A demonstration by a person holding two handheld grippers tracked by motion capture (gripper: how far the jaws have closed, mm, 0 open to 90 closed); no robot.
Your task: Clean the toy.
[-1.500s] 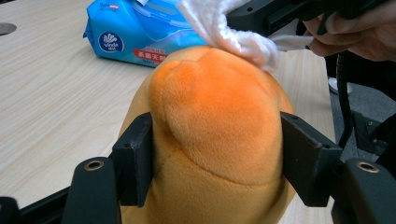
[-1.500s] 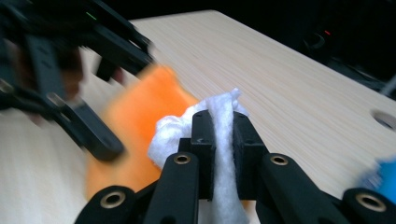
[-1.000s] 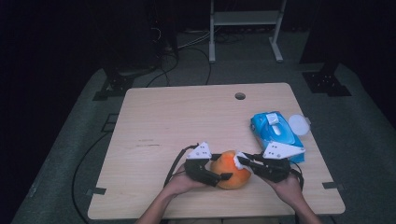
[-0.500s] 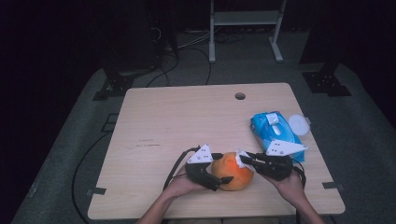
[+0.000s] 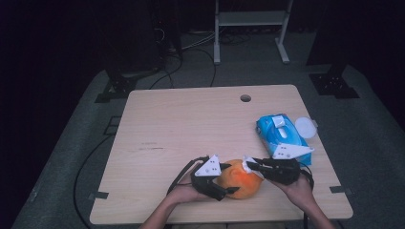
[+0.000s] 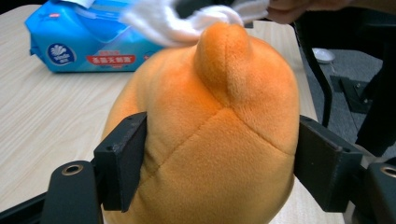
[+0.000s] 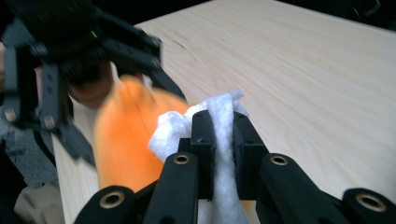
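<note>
On the pale wooden bench (image 5: 191, 124), seen from the high view, the left tool (image 5: 228, 183) sits toward seven o'clock of the bench top, held in the person's left hand (image 5: 184, 193). Its jaws have just been closing, and in the left gripper view the two black jaws press into either flank of the orange plush toy (image 6: 210, 140), denting the soft fabric, so it is clenched around the toy. The toy itself lies on the bench near the front edge, at about six o'clock, between the two hands.

At the toy's one o'clock side comes the right tool (image 5: 248, 165), carried by the right hand (image 5: 301, 191). In the right gripper view its jaws stand tight together on a wad of white wipe (image 7: 219, 126), which bulges out above and below them. The wipe touches the toy's upper surface, next to a rounded nub on the plush.

Farther right, toward three o'clock of the bench, lies a blue pack of wipes (image 5: 282, 133), with a small white round lid (image 5: 305, 127) just beside it at the bench's edge
</note>
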